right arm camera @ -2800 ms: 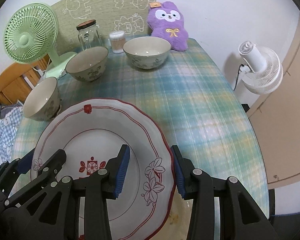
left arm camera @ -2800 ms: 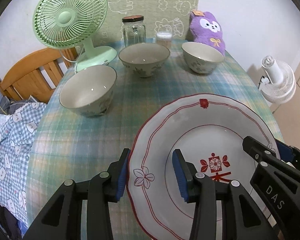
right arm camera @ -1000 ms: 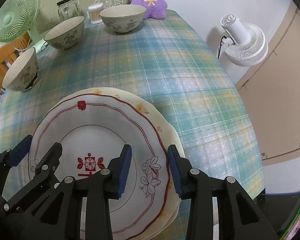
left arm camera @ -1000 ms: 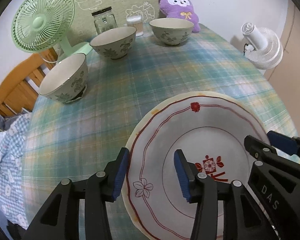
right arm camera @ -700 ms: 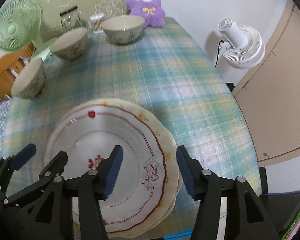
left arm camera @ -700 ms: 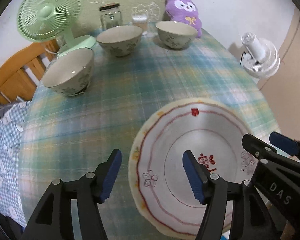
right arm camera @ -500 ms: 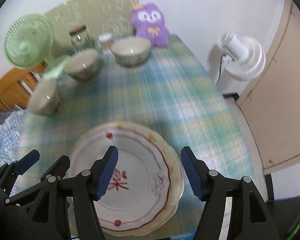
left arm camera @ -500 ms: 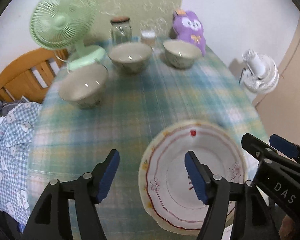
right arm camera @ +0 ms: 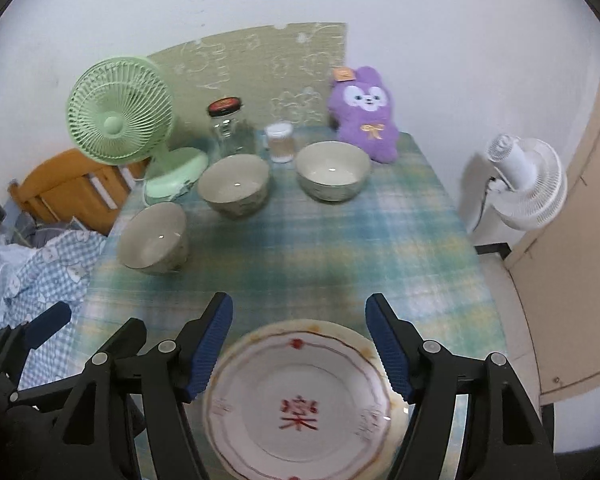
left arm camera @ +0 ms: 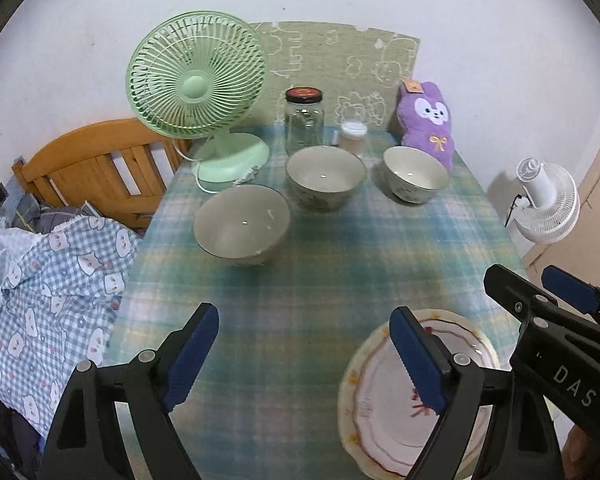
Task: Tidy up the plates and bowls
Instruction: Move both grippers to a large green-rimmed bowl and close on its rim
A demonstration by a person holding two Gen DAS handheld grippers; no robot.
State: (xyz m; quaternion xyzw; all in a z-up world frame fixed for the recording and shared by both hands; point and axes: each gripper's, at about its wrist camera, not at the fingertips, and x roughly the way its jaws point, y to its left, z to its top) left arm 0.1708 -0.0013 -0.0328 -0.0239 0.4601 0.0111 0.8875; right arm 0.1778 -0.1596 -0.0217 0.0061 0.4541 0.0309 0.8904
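Red-rimmed white plate (right arm camera: 300, 404) stacked on a cream plate (right arm camera: 396, 402) with yellow specks, at the near edge of the plaid-clothed tabletop (right arm camera: 340, 248). Left tongs (left arm camera: 304, 356) spread wide, just been opening, nothing between the blue pads; raised above the cloth to the left of the stack, the right-hand pad overlapping the plate rim only in view. Right tongs (right arm camera: 298, 344) also wide, just been opening, lifted clear over the far rim of the stack, gripping nothing. Three pale patterned bowls farther back, all upright and apart from one another: near-left bowl (left arm camera: 242, 230) closest to the tabletop's left edge, middle bowl (left arm camera: 326, 178) behind it, right bowl (left arm camera: 415, 174) just in front of the purple plush rabbit (left arm camera: 426, 122). Behind the bowls, along the wall: green desk fan (left arm camera: 198, 84), glass jar (left arm camera: 304, 122) with a dark lid, small container of cotton swabs (left arm camera: 353, 136). Off to the left, wooden bed frame (left arm camera: 92, 168) with checked bedding (left arm camera: 52, 284); off to the right, white floor fan (left arm camera: 548, 208).
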